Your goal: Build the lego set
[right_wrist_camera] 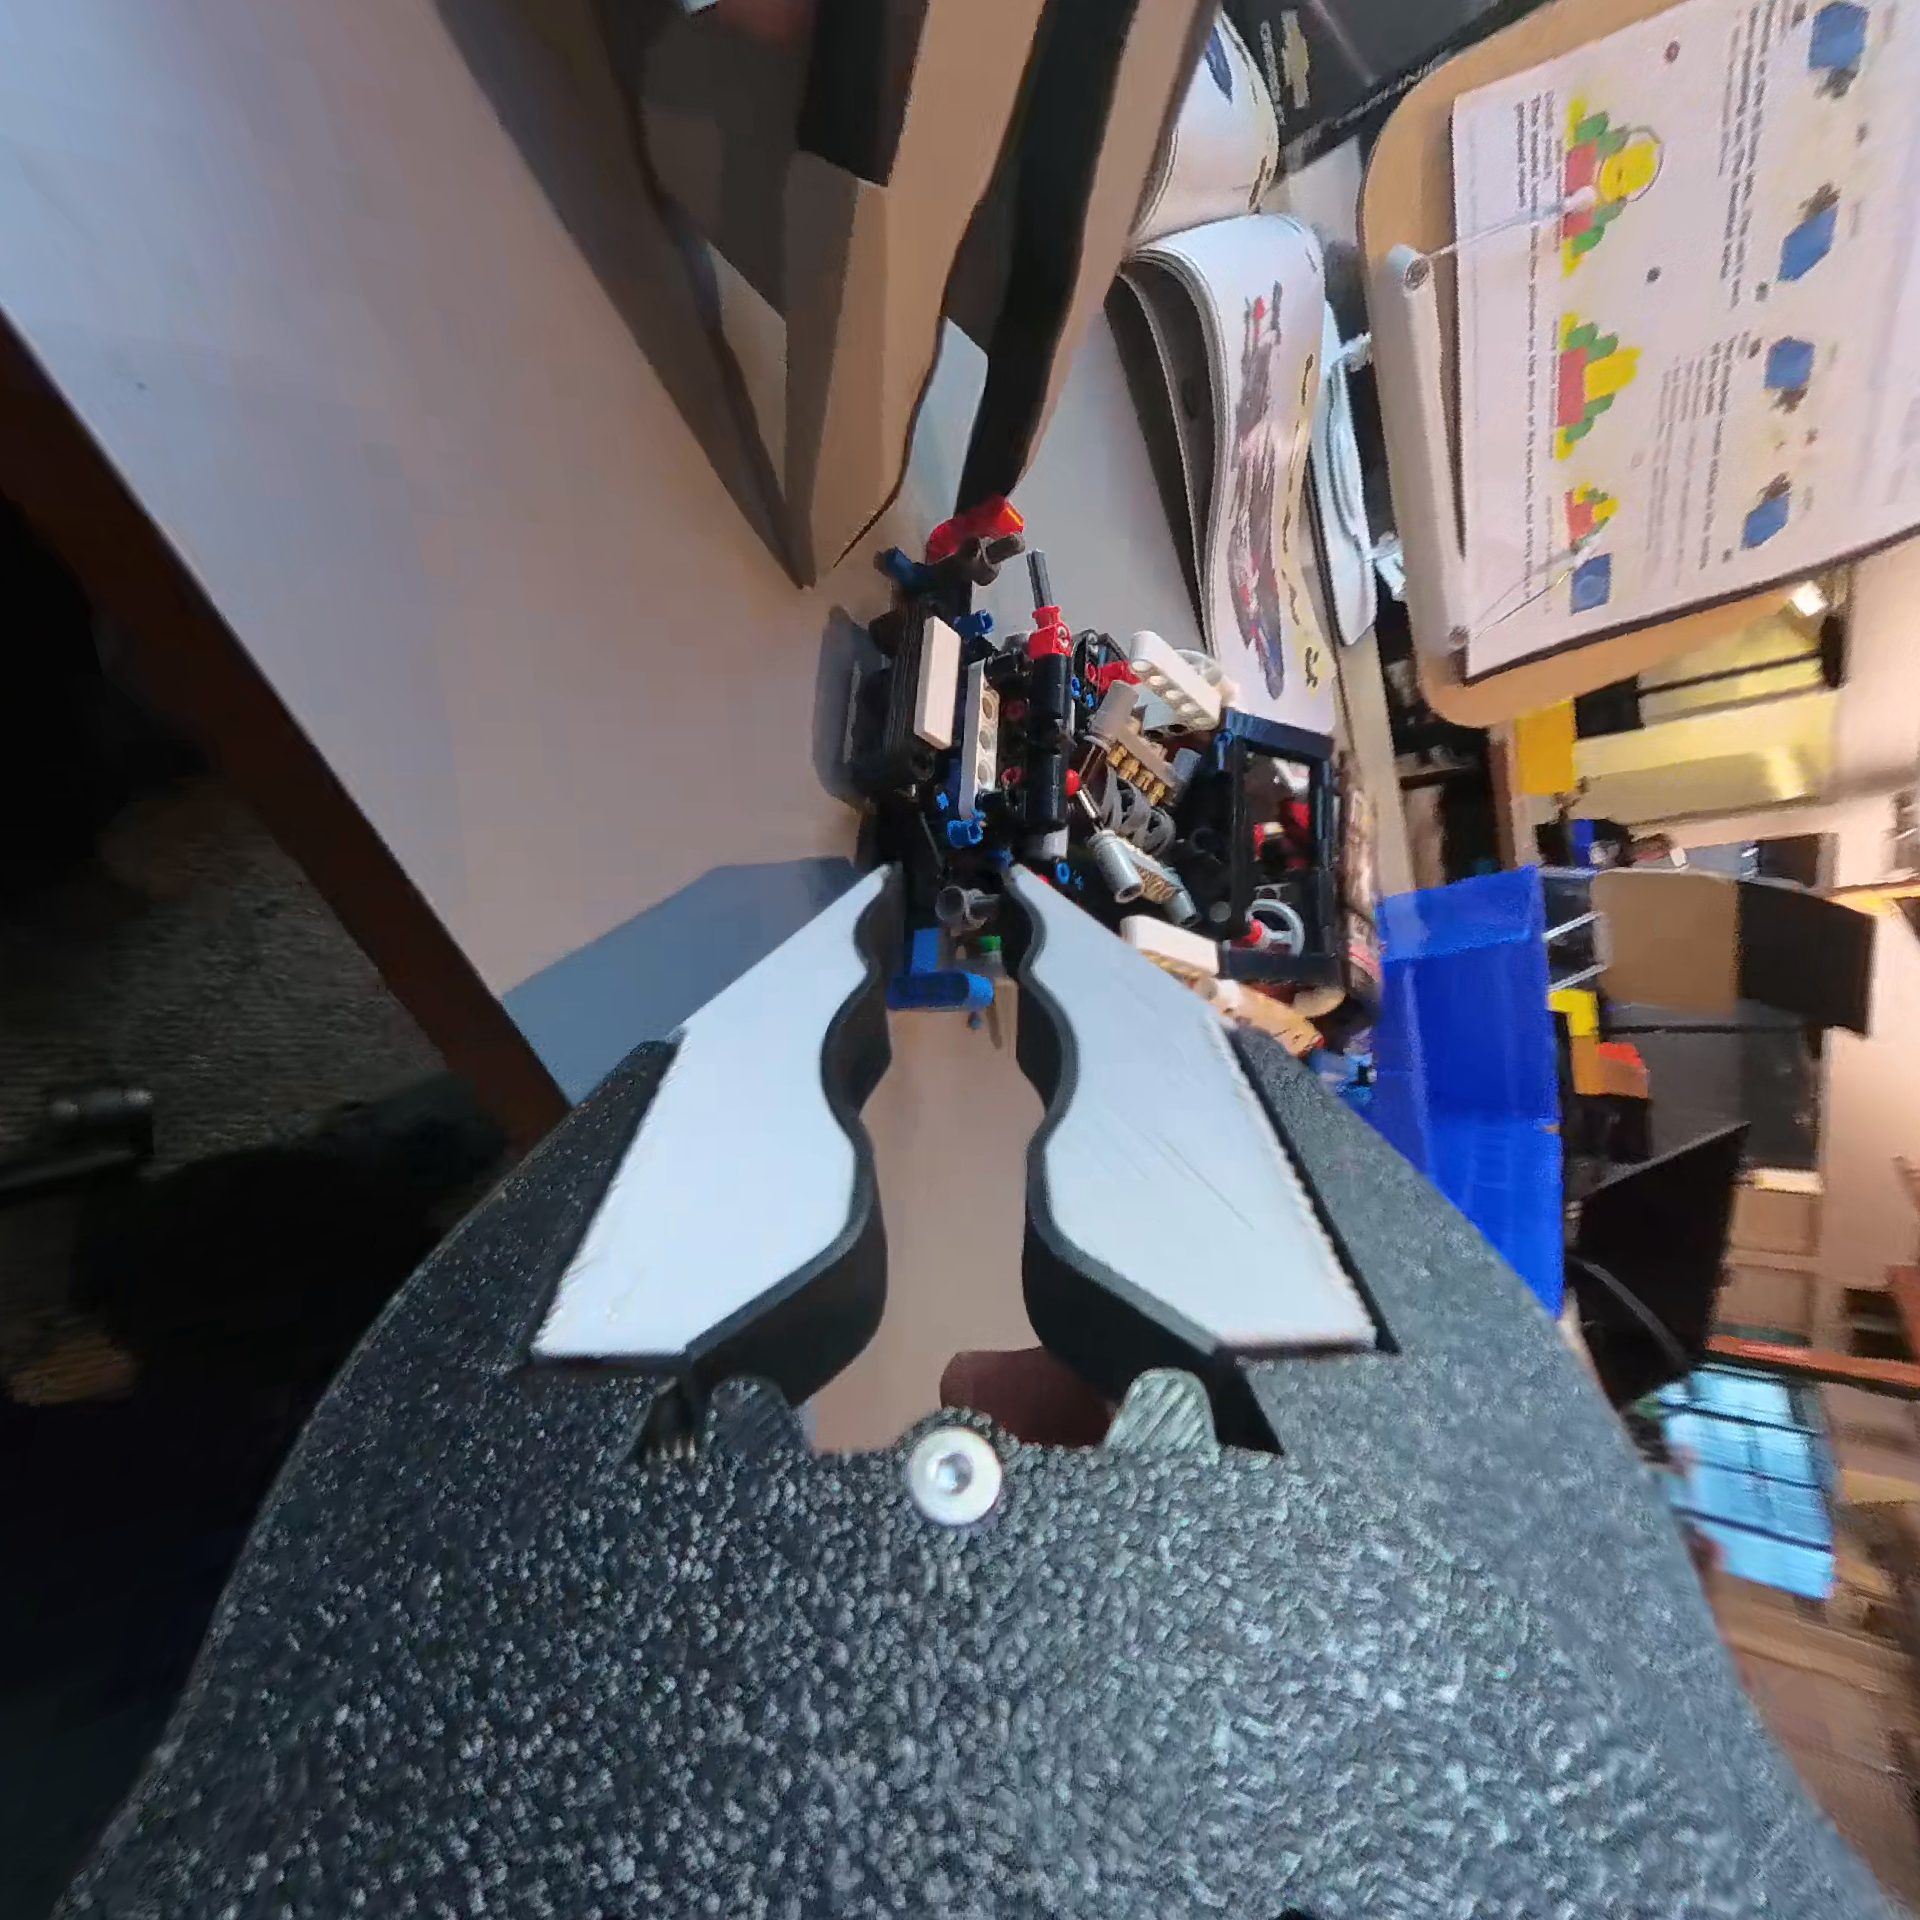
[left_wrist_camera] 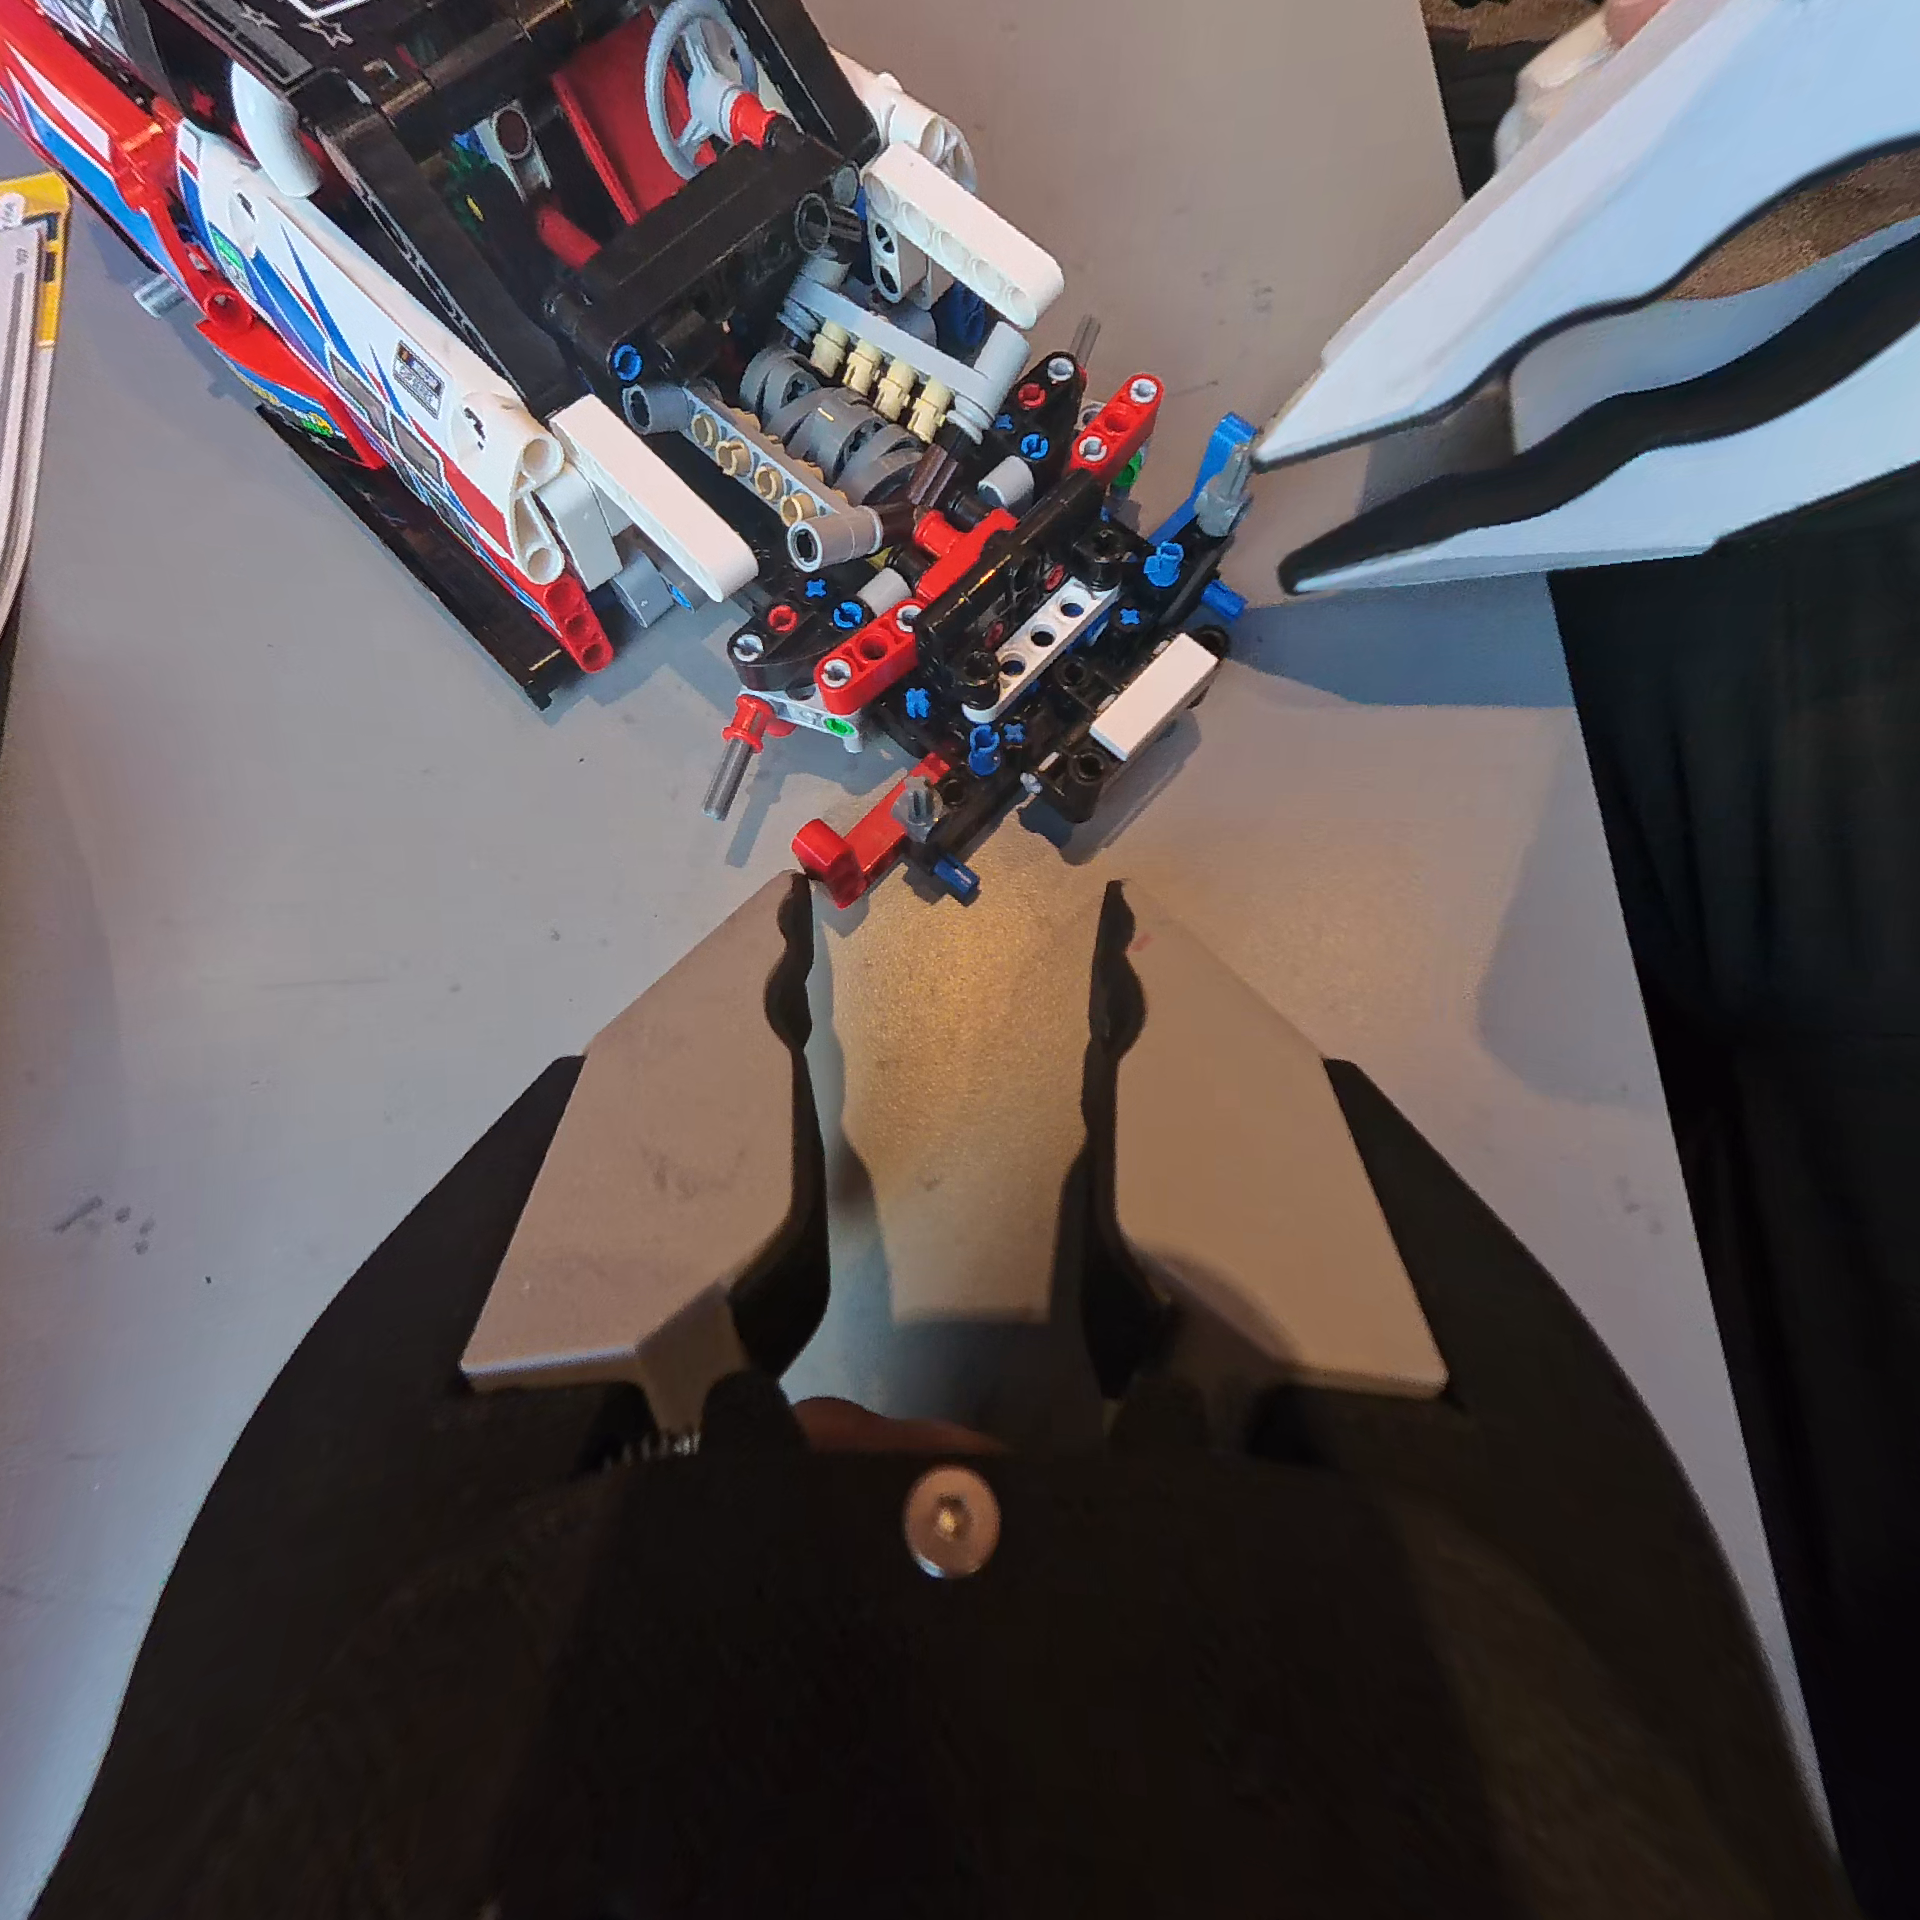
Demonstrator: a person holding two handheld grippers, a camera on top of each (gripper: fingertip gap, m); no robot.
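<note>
A partly built Lego car (left_wrist_camera: 436,343) with white, red and blue panels lies on the grey table (left_wrist_camera: 312,1039). Its open front chassis (left_wrist_camera: 1018,623) of black, red and blue beams points toward me. My left gripper (left_wrist_camera: 956,888) is open and empty, its tips just short of a red beam (left_wrist_camera: 862,831) at the chassis front. My right gripper (left_wrist_camera: 1273,514) comes in from the upper right, jaws a little apart, its upper tip against a grey pin on a blue arm (left_wrist_camera: 1224,488). In the right wrist view my right gripper (right_wrist_camera: 951,878) straddles that chassis end (right_wrist_camera: 971,748) without a clear grip.
An open instruction booklet (right_wrist_camera: 1247,436) lies past the car, and it also shows at the left edge of the left wrist view (left_wrist_camera: 21,364). A printed sheet on a board (right_wrist_camera: 1662,312) and a blue bin (right_wrist_camera: 1465,1039) stand beyond. The table edge (left_wrist_camera: 1590,790) runs along the right.
</note>
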